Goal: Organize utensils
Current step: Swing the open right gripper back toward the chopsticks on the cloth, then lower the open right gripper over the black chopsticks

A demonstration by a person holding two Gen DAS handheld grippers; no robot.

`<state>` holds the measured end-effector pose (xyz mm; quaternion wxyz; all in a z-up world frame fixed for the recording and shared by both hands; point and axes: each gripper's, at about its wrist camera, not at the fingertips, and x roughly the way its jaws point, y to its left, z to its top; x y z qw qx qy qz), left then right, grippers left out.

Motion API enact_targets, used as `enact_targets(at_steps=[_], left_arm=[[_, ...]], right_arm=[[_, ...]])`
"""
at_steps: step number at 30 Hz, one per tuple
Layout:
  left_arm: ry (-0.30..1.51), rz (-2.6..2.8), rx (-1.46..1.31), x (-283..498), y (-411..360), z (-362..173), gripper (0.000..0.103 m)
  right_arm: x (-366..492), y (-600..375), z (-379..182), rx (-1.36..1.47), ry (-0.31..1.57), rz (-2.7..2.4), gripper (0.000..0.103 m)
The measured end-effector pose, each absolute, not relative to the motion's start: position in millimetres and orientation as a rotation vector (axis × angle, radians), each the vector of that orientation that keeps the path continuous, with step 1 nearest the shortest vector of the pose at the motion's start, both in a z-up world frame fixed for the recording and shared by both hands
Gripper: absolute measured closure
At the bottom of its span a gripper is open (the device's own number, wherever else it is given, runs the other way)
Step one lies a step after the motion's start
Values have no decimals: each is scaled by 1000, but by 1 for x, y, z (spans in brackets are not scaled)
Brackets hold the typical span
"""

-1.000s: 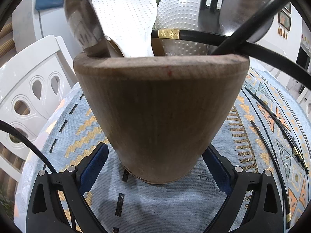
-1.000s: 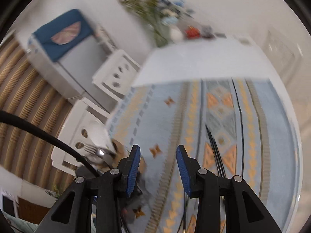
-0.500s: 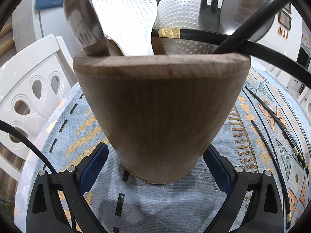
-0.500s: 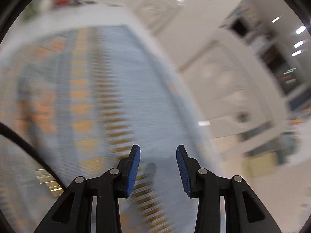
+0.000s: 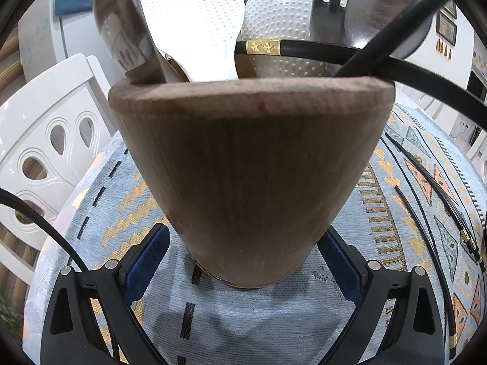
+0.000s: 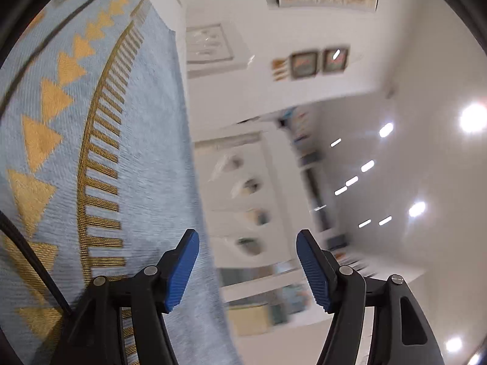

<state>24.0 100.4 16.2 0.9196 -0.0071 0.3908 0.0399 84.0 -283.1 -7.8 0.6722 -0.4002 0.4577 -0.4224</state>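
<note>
Utensils stand in a tapered wooden holder on the woven patterned tablecloth: dimpled white paddles, a dark fork, black chopsticks. Left gripper clasps the holder's base; right gripper has just been opening, nothing between its ribbed blue pads.

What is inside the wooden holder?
The wooden holder holds a white slotted spatula, a dotted white ladle, a metal spoon, a black fork and black chopsticks. Its wall hides their lower ends.

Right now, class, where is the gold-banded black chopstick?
In the left wrist view, the gold-banded black chopstick lies across the wooden utensil holder's rim, behind the white rice paddle.
</note>
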Motion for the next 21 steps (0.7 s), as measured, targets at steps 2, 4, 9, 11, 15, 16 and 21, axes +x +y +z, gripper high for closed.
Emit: enact_targets(at_steps=[2, 4, 9, 11, 15, 16, 21], left_arm=[[807, 85, -9, 25, 100, 16, 5], [811, 86, -7, 28, 101, 15, 5], [816, 88, -1, 30, 101, 14, 5], [819, 88, 0, 32, 102, 13, 5], [823, 89, 3, 36, 100, 10, 5], [824, 89, 3, 36, 100, 9, 5], [836, 87, 5, 38, 98, 6, 5]], right_arm=[[80, -298, 13, -634, 1085, -836, 26], [78, -318, 34, -277, 1125, -625, 18], [88, -341, 42, 283, 1176, -195, 18], [97, -342, 37, 444, 1176, -87, 18], [104, -330, 33, 392, 1131, -101, 0], [109, -330, 25, 335, 1123, -114, 0], [100, -285, 28, 87, 1150, -85, 9]])
